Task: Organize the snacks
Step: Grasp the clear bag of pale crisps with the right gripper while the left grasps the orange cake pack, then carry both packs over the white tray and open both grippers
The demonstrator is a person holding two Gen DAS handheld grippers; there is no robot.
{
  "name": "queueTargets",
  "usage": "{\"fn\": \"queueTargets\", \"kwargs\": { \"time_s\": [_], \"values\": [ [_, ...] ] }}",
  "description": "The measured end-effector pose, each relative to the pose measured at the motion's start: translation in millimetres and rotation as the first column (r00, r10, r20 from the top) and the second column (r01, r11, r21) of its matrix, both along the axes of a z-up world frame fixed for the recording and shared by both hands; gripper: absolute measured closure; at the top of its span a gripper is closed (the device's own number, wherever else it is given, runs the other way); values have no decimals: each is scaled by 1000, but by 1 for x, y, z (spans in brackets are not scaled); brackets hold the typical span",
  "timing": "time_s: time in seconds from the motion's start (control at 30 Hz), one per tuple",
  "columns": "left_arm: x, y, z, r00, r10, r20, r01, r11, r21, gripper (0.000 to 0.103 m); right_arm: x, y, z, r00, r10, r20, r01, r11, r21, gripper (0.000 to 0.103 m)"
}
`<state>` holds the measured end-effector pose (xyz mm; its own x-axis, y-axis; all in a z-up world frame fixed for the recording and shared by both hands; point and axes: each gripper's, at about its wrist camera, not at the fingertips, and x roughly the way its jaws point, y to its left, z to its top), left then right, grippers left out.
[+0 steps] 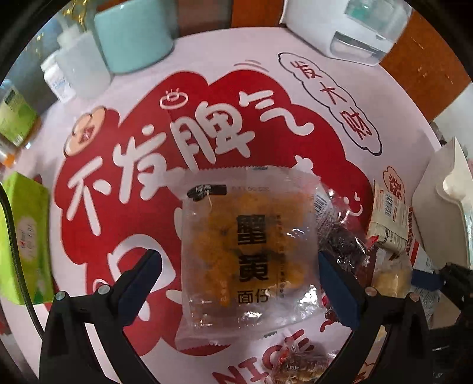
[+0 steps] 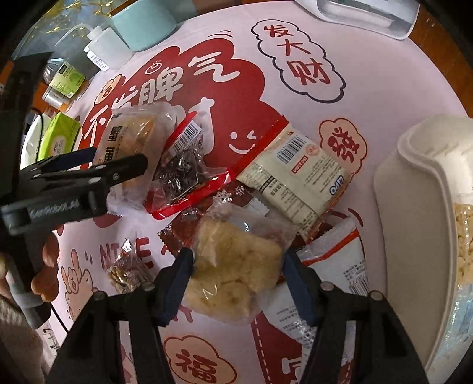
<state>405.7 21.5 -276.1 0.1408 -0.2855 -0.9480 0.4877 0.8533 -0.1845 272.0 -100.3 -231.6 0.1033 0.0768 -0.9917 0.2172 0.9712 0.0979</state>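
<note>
Crinkly clear film is our nearest worry: the right gripper (image 2: 238,277) stands open astride a clear packet of pale yellow crumbly cake (image 2: 236,265), whose long axis runs toward the fingers, so a squeeze could crush it or slip off. Our left gripper (image 1: 239,274) is likewise open around a clear rectangular packet of orange snack with black lettering (image 1: 251,248), lengthwise away from us; its slick wrapper may skate. Farther right waits the white plastic bin (image 2: 414,183).

I count seven snack packets (image 2: 233,265) on the mat, one white bin (image 2: 414,206), two grippers (image 2: 238,265), and one teal cup (image 2: 142,23).
</note>
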Motion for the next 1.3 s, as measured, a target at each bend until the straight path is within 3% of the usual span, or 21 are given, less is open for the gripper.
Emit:
{"fn": "queueTargets", "kwargs": {
  "time_s": [0.07, 0.13, 0.53, 0.7, 0.93, 1.3],
  "values": [
    [-1, -1, -4, 1000, -6, -6, 6, 1000, 6, 6, -1, 2, 1, 1000, 10, 4, -10, 1000, -9, 42],
    [-3, -3, -7, 999, -20, -35, 20, 1000, -3, 22, -1, 5, 1, 1000, 17, 6, -17, 1000, -18, 43],
    [-46, 20, 19, 1000, 22, -18, -21, 999, 29, 29, -21, 24, 38, 992, 86, 91, -83, 996, -40, 43],
    [-83, 32, 60, 999, 17, 45, -17, 1000, -2, 29, -37, 25, 62, 985, 97, 141, -93, 995, -40, 43],
    [-150, 33, 139, 988, -8, 153, 17, 998, -61, 29, -75, 23, 109, 962, 139, 237, -131, 990, -49, 43],
    [-234, -25, 241, 966, 19, 257, 28, 984, -178, 29, -149, -26, 197, 898, 200, 393, -161, 978, -131, 43]
  ]
}}
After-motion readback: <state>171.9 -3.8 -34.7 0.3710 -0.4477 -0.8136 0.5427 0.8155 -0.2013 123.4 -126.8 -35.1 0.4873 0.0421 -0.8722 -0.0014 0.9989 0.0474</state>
